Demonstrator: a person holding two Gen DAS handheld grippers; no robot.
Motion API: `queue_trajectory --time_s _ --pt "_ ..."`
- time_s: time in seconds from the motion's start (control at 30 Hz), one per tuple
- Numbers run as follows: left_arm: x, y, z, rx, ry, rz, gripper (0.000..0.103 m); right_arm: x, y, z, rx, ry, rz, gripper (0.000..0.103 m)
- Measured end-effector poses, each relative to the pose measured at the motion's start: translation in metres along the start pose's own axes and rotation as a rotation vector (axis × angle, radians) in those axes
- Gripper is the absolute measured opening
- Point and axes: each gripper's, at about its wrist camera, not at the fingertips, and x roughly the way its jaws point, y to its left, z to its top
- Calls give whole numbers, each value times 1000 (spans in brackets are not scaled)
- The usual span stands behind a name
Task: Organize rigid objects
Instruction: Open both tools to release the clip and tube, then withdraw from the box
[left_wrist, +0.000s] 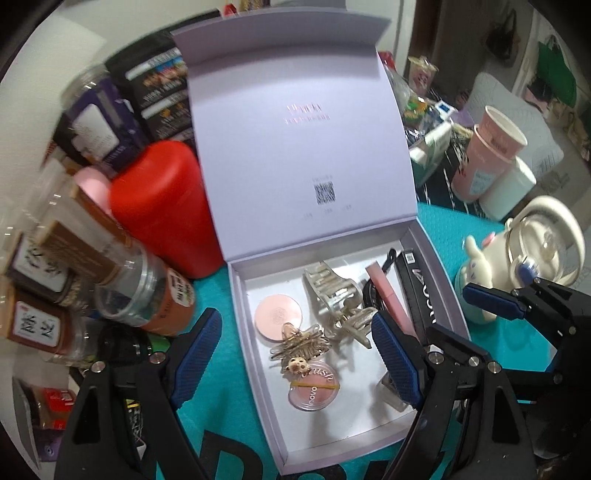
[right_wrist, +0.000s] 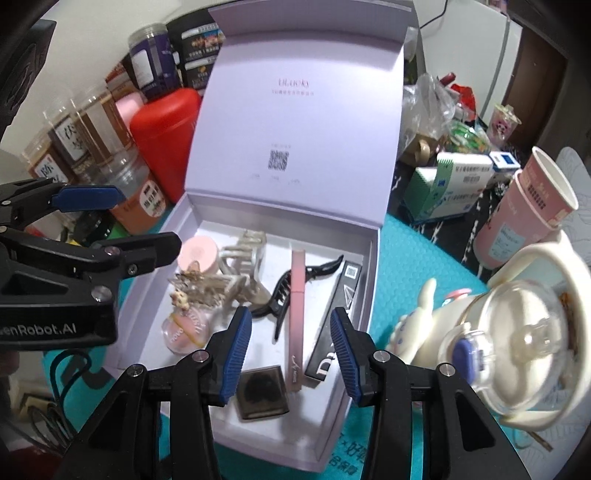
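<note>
An open lilac box (left_wrist: 240, 314) (right_wrist: 373, 266) lies on a teal mat with its lid (left_wrist: 295, 147) upright. Inside are a pink compact (left_wrist: 279, 314), a beige claw clip (left_wrist: 332, 291), a blush jar (left_wrist: 314, 391), a black claw clip (right_wrist: 291, 291), a pink tube (right_wrist: 297, 314), a slim black carton (right_wrist: 336, 314) and a dark square compact (right_wrist: 262, 391). My left gripper (left_wrist: 295, 358) (right_wrist: 147, 218) hangs open over the box's left half, holding nothing. Over the tube and square compact my right gripper (right_wrist: 290, 350) stands open and empty; its blue pad (left_wrist: 491, 302) shows in the left wrist view.
A red canister (left_wrist: 159, 206) and several jars (left_wrist: 140, 295) crowd the box's left side. Right of it stand a cream lidded pot with a cartoon figure (right_wrist: 517, 332), stacked pink paper cups (right_wrist: 535, 214) and a medicine carton (right_wrist: 443, 184).
</note>
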Motion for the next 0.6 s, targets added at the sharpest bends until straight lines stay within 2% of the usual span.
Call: queue_trajectory --time_s 0.17,0.3,0.5,0.6 --pt "-25 1 1 -24 -35 14 84 -26 2 5 2 -44 -1 49" --pt "-52 -1 -3 -40 -72 32 84 -50 4 4 5 -83 -2 54" --pt "-90 -6 -15 -59 -117 62 84 -80 6 -8 6 -116 7 55" --pt "-106 -11 -25 -71 -130 69 84 -97 8 -18 5 -129 9 58"
